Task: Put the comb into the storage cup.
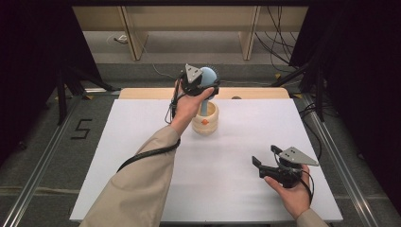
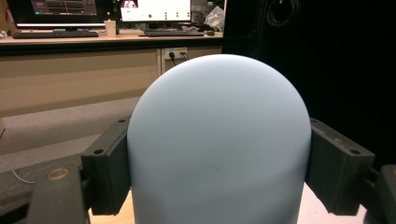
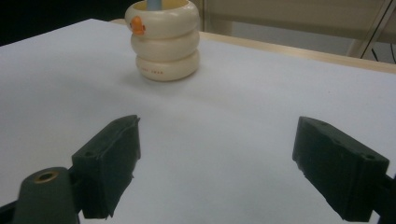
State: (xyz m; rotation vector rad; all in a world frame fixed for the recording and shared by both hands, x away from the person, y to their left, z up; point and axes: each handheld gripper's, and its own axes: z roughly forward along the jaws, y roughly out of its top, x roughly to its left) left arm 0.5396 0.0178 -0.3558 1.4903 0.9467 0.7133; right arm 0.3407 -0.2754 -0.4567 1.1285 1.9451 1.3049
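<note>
A cream ribbed cup (image 1: 205, 120) with a small orange mark stands at the far middle of the white table; it also appears in the right gripper view, cup (image 3: 163, 39). A pale blue round-headed tool (image 1: 208, 77) stands in it by its stem. My left gripper (image 1: 204, 84) is shut on the blue dome (image 2: 219, 140), with both pads pressed on its sides. My right gripper (image 1: 265, 155) rests in the hand at the near right, open, with nothing between its jaws (image 3: 215, 163).
The white table top (image 1: 142, 156) is bordered by a wooden strip at the far edge (image 1: 142, 93). Dark curtains and stands flank both sides. Beyond the table are wooden desk legs and cables; monitors (image 2: 154, 9) stand on a desk.
</note>
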